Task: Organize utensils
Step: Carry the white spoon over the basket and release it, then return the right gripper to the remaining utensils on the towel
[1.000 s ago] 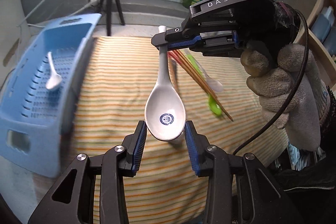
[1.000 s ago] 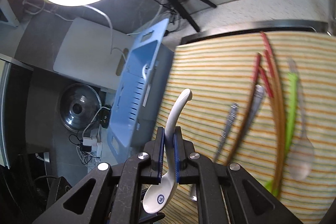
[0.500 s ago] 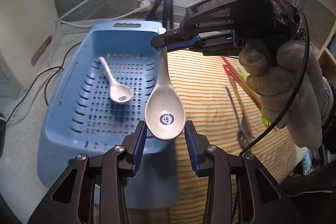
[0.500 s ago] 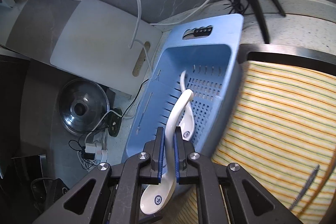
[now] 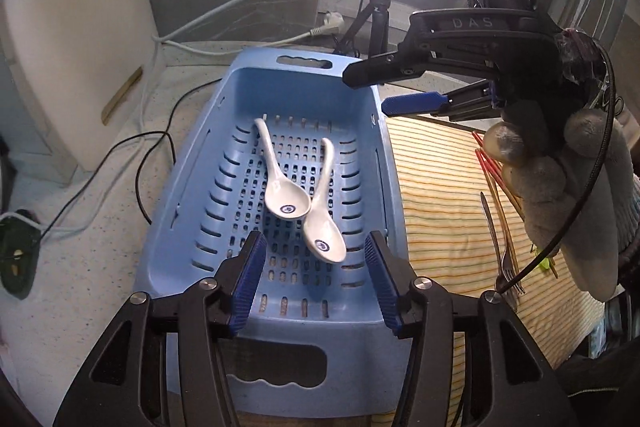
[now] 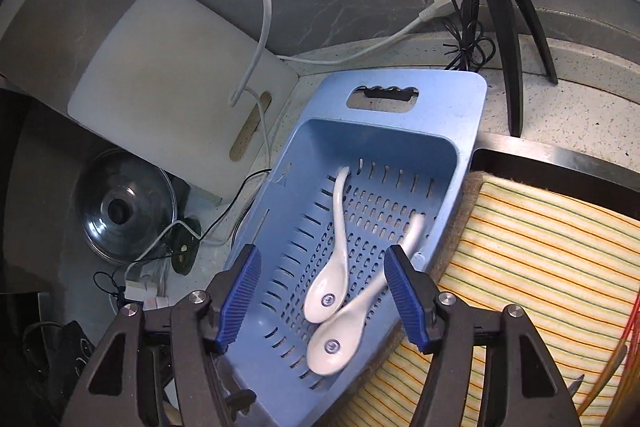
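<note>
Opening both tools, left tool (image 5: 316, 277) and right tool (image 6: 325, 301), nothing between, above two glazed spoons (image 5: 322, 203) in basket (image 5: 192, 187): stiff, slippery, chippable, best pinched mid-handle.

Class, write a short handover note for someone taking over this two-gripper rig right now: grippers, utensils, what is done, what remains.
Left gripper: jaws opening, nothing between them.
Right gripper: jaws opening, empty, above the blue basket.
Two white spoons lie in the basket, bowls overlapping.
Done: both spoons placed.
Left: fork, chopsticks and the other utensils on the striped cloth.
</note>
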A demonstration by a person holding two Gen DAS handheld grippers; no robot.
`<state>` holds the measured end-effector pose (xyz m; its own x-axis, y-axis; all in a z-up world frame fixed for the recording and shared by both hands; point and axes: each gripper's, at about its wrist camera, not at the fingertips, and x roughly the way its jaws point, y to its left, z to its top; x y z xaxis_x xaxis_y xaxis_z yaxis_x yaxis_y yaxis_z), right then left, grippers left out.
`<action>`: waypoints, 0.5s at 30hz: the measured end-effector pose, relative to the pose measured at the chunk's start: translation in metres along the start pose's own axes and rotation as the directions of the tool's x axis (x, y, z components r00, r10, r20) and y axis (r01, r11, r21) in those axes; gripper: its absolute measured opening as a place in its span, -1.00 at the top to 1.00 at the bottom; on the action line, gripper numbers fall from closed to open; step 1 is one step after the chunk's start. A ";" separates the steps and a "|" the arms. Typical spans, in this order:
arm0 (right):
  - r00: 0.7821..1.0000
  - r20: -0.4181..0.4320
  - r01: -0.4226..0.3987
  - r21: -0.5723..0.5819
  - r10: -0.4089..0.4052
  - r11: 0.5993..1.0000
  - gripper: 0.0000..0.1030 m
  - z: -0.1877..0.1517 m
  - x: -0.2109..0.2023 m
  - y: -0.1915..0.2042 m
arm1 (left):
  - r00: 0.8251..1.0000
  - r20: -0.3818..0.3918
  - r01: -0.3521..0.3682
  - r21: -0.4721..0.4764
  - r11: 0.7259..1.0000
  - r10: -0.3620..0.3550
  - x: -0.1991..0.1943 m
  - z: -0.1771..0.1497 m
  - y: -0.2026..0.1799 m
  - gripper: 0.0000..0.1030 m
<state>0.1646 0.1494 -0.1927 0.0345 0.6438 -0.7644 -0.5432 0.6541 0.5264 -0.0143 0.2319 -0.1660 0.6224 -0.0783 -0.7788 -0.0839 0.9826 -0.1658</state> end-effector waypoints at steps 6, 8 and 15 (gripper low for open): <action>1.000 0.009 0.009 -0.002 -0.009 1.000 -0.18 -0.006 -0.015 -0.003 | 1.000 0.012 -0.015 0.027 1.000 0.014 -0.003 0.003 -0.009 0.02; 1.000 0.014 0.008 -0.004 -0.008 1.000 -0.18 -0.007 -0.023 -0.004 | 1.000 0.020 -0.015 0.030 0.999 0.014 -0.006 0.004 -0.016 0.02; 0.999 0.043 0.035 -0.045 -0.033 0.998 -0.18 -0.017 -0.060 -0.010 | 0.999 0.048 -0.025 0.051 0.998 0.022 -0.016 0.006 -0.049 0.02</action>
<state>0.1534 0.0976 -0.1589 0.0881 0.6382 -0.7648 -0.5789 0.6577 0.4821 -0.0153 0.1863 -0.1414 0.6569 -0.0483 -0.7524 -0.0591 0.9916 -0.1153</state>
